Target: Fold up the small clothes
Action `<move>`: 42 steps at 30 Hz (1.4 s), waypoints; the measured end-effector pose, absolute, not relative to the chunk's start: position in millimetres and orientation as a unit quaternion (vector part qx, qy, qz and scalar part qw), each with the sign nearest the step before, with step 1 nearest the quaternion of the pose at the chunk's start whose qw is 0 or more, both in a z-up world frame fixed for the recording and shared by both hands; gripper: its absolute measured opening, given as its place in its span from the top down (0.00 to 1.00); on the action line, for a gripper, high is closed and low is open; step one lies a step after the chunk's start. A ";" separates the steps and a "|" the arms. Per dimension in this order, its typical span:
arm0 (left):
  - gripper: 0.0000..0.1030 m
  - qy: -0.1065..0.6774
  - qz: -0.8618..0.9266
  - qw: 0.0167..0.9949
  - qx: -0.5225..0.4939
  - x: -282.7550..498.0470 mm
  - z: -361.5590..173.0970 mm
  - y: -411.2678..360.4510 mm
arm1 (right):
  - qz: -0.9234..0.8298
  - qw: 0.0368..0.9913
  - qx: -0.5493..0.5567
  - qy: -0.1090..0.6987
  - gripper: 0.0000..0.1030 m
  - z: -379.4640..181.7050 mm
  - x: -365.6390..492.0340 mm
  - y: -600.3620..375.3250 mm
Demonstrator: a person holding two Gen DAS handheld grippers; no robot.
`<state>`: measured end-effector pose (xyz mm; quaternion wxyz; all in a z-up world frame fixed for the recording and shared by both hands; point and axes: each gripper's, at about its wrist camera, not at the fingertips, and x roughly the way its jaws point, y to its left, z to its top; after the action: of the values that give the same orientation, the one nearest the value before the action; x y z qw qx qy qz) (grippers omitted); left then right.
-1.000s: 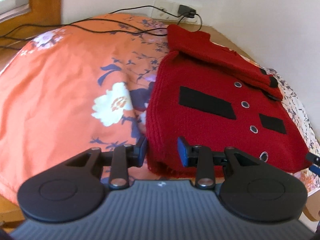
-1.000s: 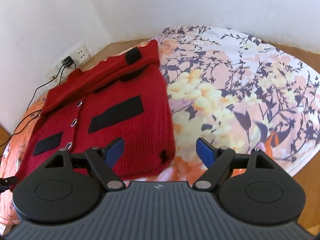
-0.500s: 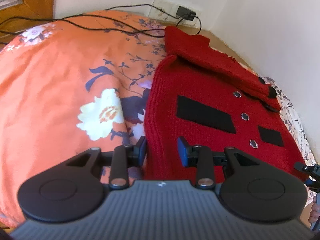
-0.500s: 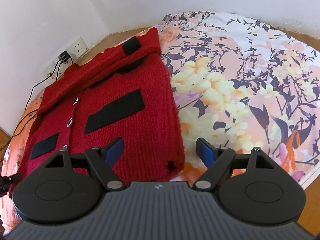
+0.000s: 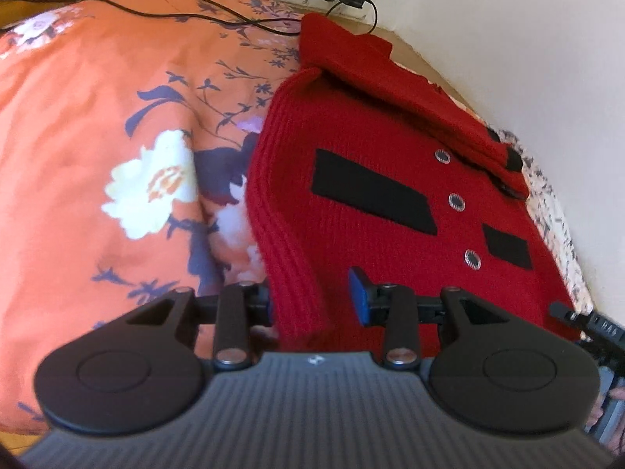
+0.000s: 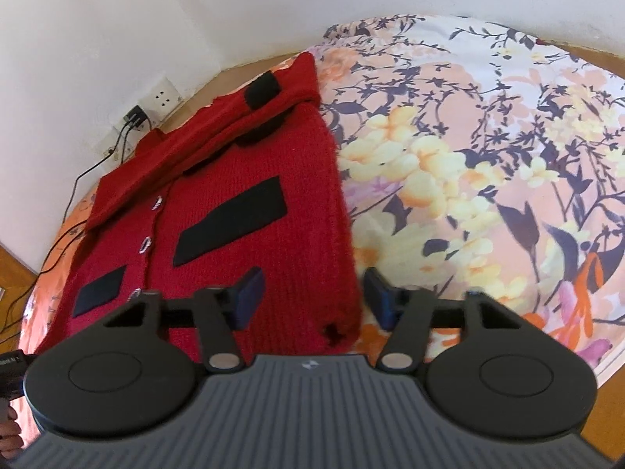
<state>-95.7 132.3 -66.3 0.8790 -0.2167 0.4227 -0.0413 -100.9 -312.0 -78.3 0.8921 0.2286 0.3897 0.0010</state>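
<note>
Closer now, both claws straddle red knit cardigan (image 5: 375, 211) with black patches.

red cardigan (image 5: 375, 211) black patches, orange floral sheet (image 5: 97, 117)

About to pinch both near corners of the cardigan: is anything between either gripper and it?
Nothing visible. The left gripper and right gripper are both open, each straddling a near corner of the cardigan, with only cloth between the fingers.

one red cardigan (image 5: 375, 211); three silver buttons (image 5: 456, 201); two black patches (image 5: 371, 195)
</note>
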 end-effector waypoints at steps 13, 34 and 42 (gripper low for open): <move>0.90 0.378 -0.067 0.884 -0.266 -84.2 -40.3 135.6 | 0.026 0.874 0.345 0.340 0.91 -58.2 -94.3 -348.4; 0.91 0.259 -0.037 0.927 -0.270 -8.9 40.0 115.5 | 0.103 0.902 0.338 0.249 0.91 9.0 17.1 -349.6; 0.91 0.226 0.003 0.934 -0.276 33.1 55.6 108.7 | 0.107 0.916 0.307 0.235 0.91 21.9 86.8 -344.3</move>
<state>33.1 108.7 55.6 0.9344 -0.2755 0.2257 0.0032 86.8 -344.3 21.9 0.9158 0.3074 0.2353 0.1070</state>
